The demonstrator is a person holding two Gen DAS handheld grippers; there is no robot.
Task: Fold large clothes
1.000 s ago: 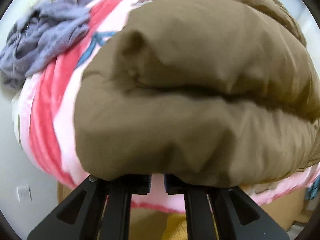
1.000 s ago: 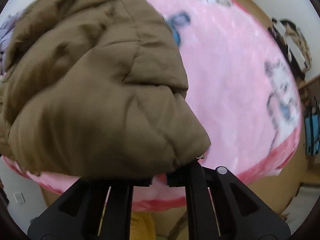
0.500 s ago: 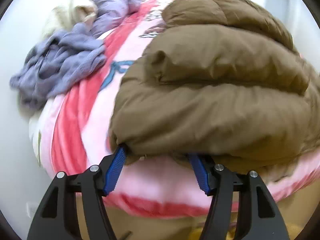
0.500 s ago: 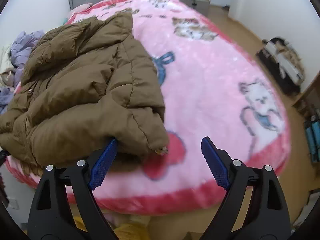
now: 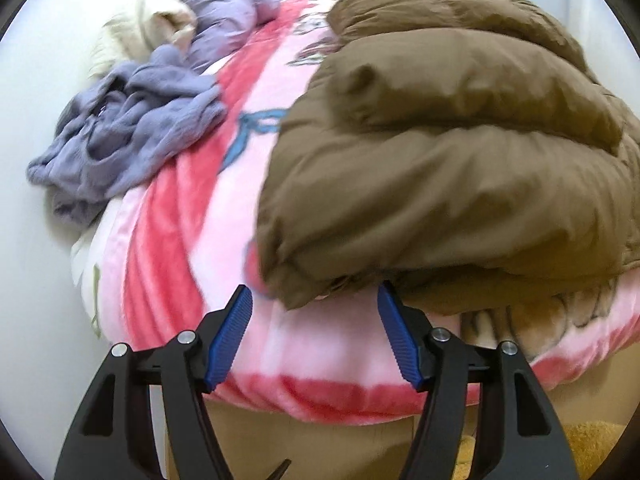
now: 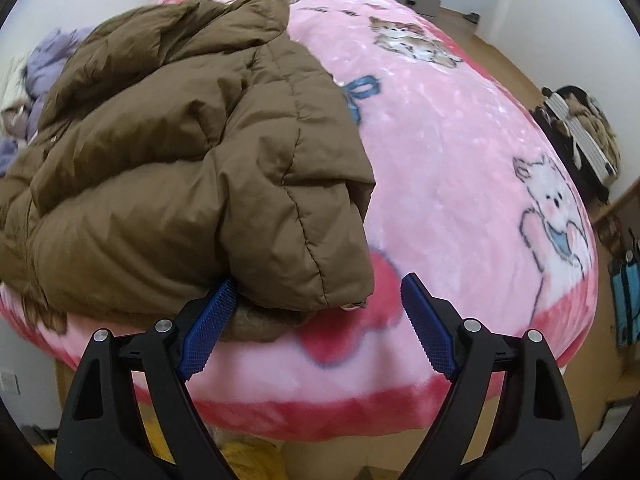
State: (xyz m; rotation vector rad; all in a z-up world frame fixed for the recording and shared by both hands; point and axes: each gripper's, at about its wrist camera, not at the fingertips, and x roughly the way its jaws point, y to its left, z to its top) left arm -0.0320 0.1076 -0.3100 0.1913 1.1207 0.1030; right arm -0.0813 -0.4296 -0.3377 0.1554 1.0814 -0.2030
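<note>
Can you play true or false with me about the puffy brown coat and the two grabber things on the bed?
1. The brown puffer jacket lies folded on the pink blanket. True.
2. The right gripper is clamped shut on the jacket. False: its jaws stand open.
3. The left gripper is open. True.
4. The purple garment lies on top of the jacket. False: it lies apart, near the blanket's edge.
5. The blanket is plain blue. False: it is pink with cartoon animals.
</note>
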